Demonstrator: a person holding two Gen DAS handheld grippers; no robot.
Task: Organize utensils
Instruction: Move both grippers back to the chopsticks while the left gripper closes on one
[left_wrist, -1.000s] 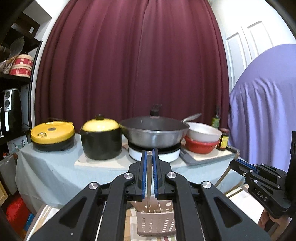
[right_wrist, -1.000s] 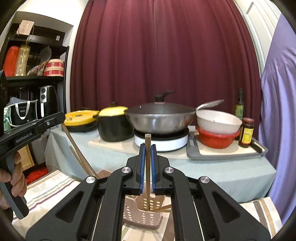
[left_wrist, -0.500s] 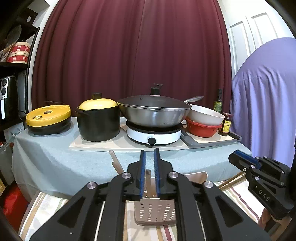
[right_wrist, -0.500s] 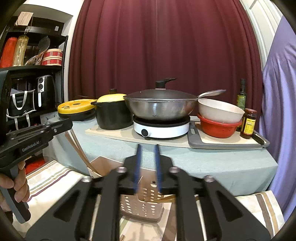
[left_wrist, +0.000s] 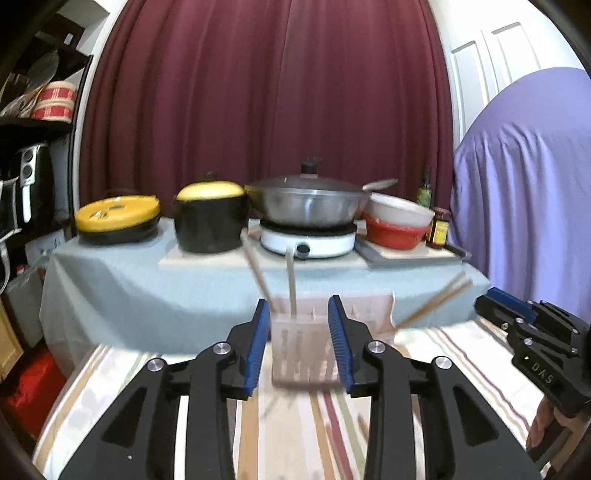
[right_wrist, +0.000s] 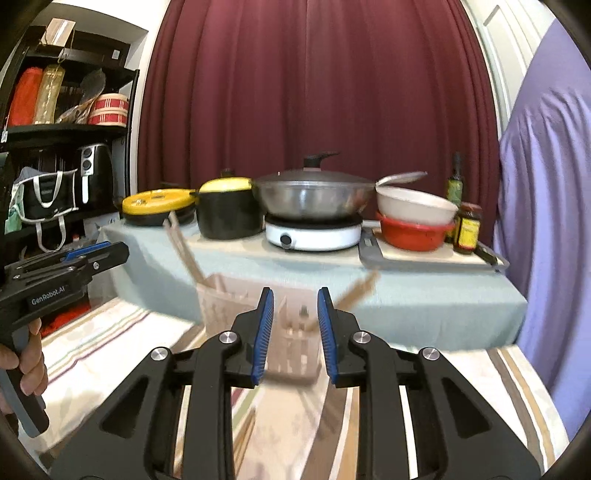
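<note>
Both grippers gape, holding nothing: left gripper (left_wrist: 298, 339) and right gripper (right_wrist: 295, 330) each frame the perforated utensil caddy (left_wrist: 304, 350) just ahead on the striped cloth (left_wrist: 461, 354); chopsticks (left_wrist: 291, 280) stand inside it, more leaning rightward, bare cloth around it

My left gripper (left_wrist: 298, 343) is matte black plastic, its two fingers lined with ribbed blue pads (left_wrist: 255, 350) and pinned by round silver screws. My right gripper (right_wrist: 295, 336) matches it. At lower left of the right view, its twin's side reads "GenRobot.AI" in white; at lower right of the left view, "DAS". My bare fingers (right_wrist: 31, 373) wrap a grey handle.
</note>
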